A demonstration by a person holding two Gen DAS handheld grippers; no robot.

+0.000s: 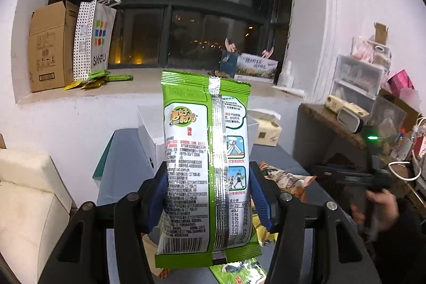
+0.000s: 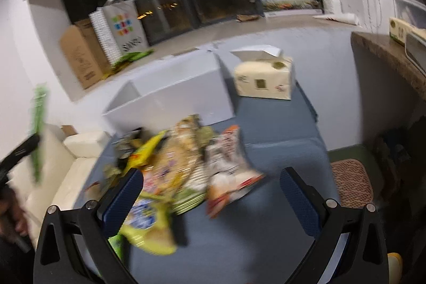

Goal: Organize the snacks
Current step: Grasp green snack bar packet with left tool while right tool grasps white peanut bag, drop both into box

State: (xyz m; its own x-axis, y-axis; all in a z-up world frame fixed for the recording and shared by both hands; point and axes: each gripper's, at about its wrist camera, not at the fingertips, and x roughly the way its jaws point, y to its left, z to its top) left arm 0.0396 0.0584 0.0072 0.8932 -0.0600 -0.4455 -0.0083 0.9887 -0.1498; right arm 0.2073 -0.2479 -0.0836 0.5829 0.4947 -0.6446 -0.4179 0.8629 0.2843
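1. While the left gripper (image 1: 209, 200) clamps a green-and-white foil snack packet (image 1: 206, 167) between its blue ribbed pads, the packet stands upright, back seam toward the camera, lifted clear of the blue-grey tabletop (image 2: 266, 230). Judged step: one snack picked from the pile and in transit to its place.

2. Right gripper (image 2: 210, 200): jaws spread wide, nothing between them, pointing down over the heap of loose snack packets (image 2: 181, 167). The picture is blurred, so individual packets are hard to tell; a yellow one and an orange-and-white one (image 2: 229, 172) lie nearest.

3. Likely destination: the open white rectangular box (image 2: 170, 95) just behind the heap, seen behind the held packet in the left view. Its inside is hidden.

4. Next move, as judged: carry the green packet over the box's near rim, lower, then release. The right gripper needs to settle on a single packet, probably the orange-and-white one, which lies a little apart from the rest.

5. Around: a cream tissue pack (image 2: 265, 79) beside the box; a brown cardboard carton (image 1: 49, 47) and a white paper shopping bag (image 1: 102, 36) on the windowsill, with small green sachets (image 1: 101, 77) at their foot.

6. In the way: overlapping packets may come up together; the two hands work close over one pile.
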